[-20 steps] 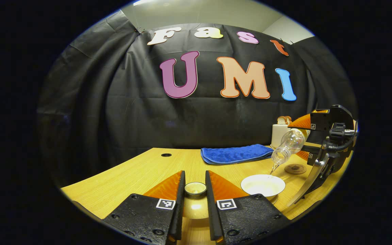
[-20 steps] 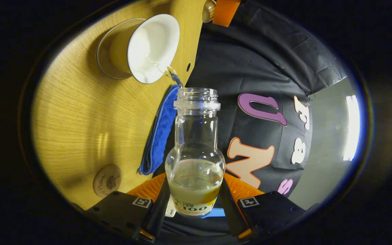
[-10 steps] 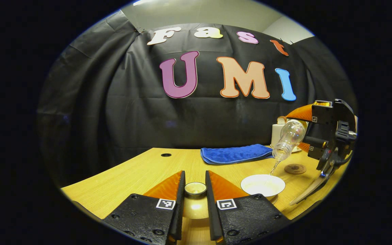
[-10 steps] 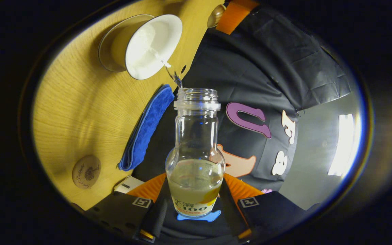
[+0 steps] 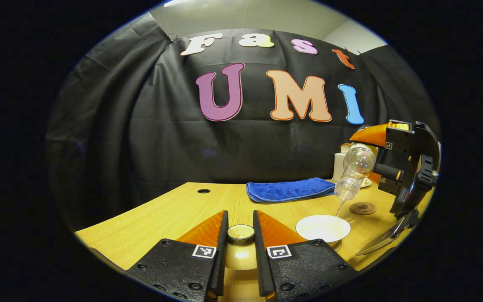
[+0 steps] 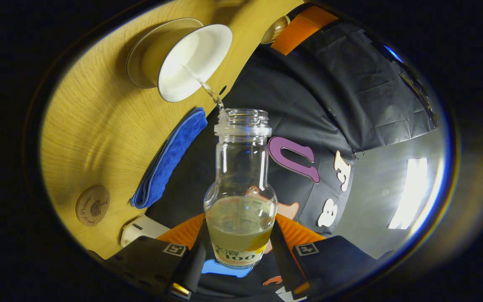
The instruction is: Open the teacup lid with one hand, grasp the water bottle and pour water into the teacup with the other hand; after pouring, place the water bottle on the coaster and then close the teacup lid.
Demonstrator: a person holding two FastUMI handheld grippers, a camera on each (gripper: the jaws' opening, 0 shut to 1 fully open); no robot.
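Nearest me, my left gripper (image 5: 240, 239) has its jaws closed on the teacup lid (image 5: 241, 232), both fingers pressing its knob, holding it low over the wooden surface (image 5: 174, 214) and clear of the cup. My right gripper (image 6: 238, 247) has its jaws clamped on the base of the water bottle (image 6: 241, 188), which I have tipped neck-down toward the teacup (image 5: 323, 228). A thin stream falls from the bottle's mouth into the white bowl of the cup, landing near its far rim, so I judge I should keep the tilt gentle and bring the mouth more over the cup's middle to avoid spilling. Just beyond the cup lies the round coaster (image 5: 362, 208), where the bottle goes next, and behind it a folded blue towel (image 5: 289, 189).
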